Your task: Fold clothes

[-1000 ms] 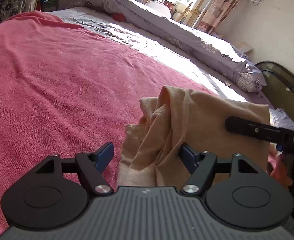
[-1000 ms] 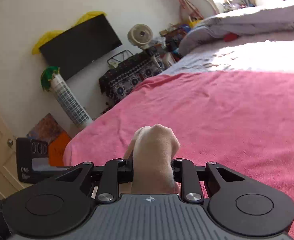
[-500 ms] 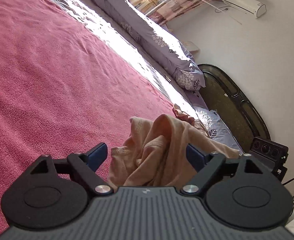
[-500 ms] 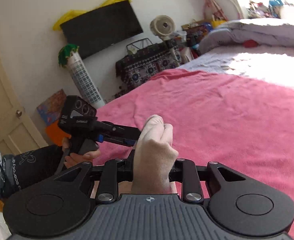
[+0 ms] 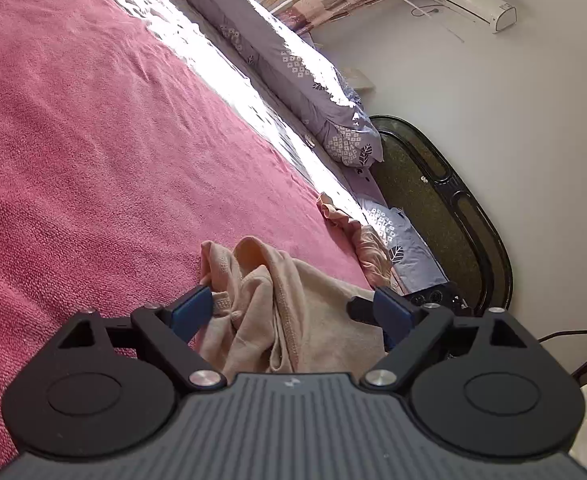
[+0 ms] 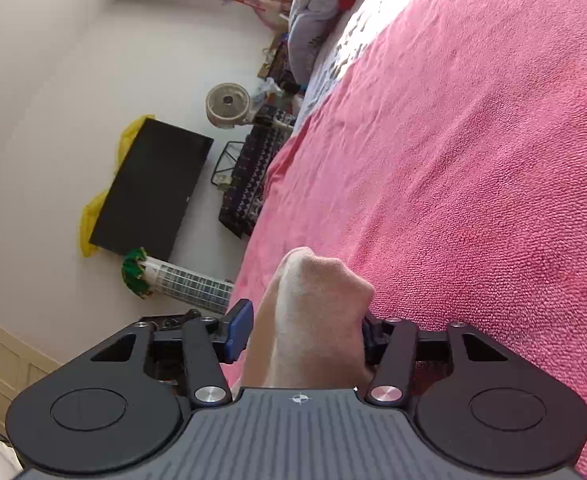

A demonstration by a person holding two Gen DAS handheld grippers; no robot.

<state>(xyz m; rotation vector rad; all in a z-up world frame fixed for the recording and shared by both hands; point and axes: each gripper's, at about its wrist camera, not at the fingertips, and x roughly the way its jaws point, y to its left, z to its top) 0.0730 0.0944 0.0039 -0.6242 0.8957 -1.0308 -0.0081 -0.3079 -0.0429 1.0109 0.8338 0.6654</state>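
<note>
A peach garment lies bunched on the pink bed cover. My left gripper is open, its blue pads wide apart on either side of the bunched cloth. In the right wrist view, a thick fold of the same peach garment stands up between the jaws of my right gripper. The jaws have parted: the left blue pad stands just clear of the cloth, the right one is mostly hidden behind it.
A second peach-pink cloth lies at the bed's right edge. A grey patterned quilt runs along the far side. A dark headboard stands by the wall. A black TV, a fan and a tower fan stand off the bed.
Both cameras have tilted and swung. My left gripper has opened wider around the garment. My right gripper's jaws have loosened from a tight pinch on the fold.
</note>
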